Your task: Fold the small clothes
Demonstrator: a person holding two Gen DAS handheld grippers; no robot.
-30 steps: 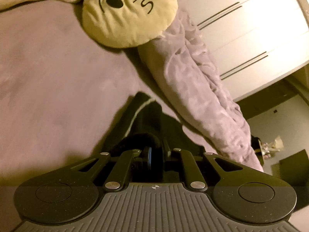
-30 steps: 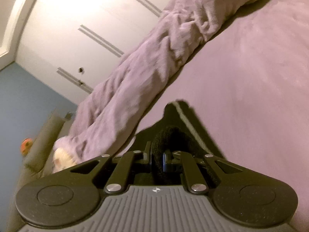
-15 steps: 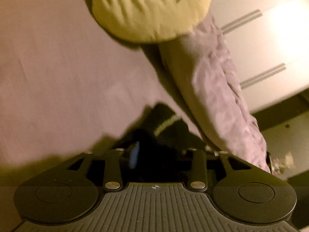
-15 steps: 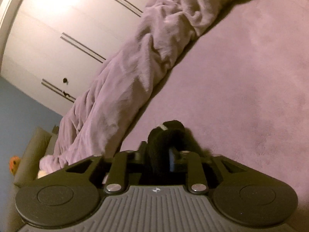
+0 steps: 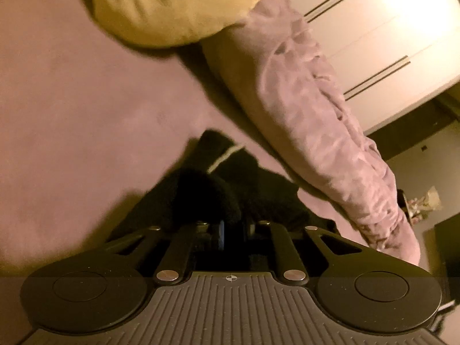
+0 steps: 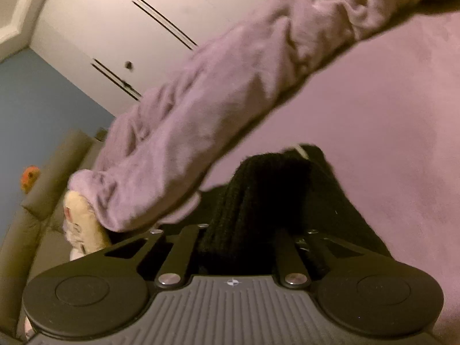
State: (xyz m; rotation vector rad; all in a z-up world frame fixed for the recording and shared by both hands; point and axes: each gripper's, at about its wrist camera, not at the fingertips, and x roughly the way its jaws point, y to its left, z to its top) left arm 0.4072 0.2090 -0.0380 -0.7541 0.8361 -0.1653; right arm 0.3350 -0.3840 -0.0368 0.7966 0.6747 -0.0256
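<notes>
The mauve bed cover (image 5: 86,120) filled most of both views, and a long roll of bunched mauve blanket (image 5: 310,120) ran along its far edge, with a white wardrobe (image 5: 388,28) behind it. A yellow cushion (image 5: 178,8) lay at the far left, its upper part cut off by the frame. On the cover, near both cameras and just beside the blanket roll, lay the black knit garment (image 5: 247,189), with a pale stripe (image 5: 227,155) crossing one edge.

The garment looked soft, light and limp, a ribbed knit that would likely sag and bunch rather than hold a crease, and probably cling a little to the fleecy cover. By that judgement, an edge or corner was the best place to take it, one at each side, so that it could hang flat.

The left gripper (image 5: 234,227) had its fingers pressed close, pinching a fold of black cloth; the right gripper (image 6: 240,230) likewise pinched a thick ridge of the knit.

The fingertips were buried in dark fabric in both views. The garment's outline, its kind and how far it was folded could not be made out; blur and dim light hid detail.
</notes>
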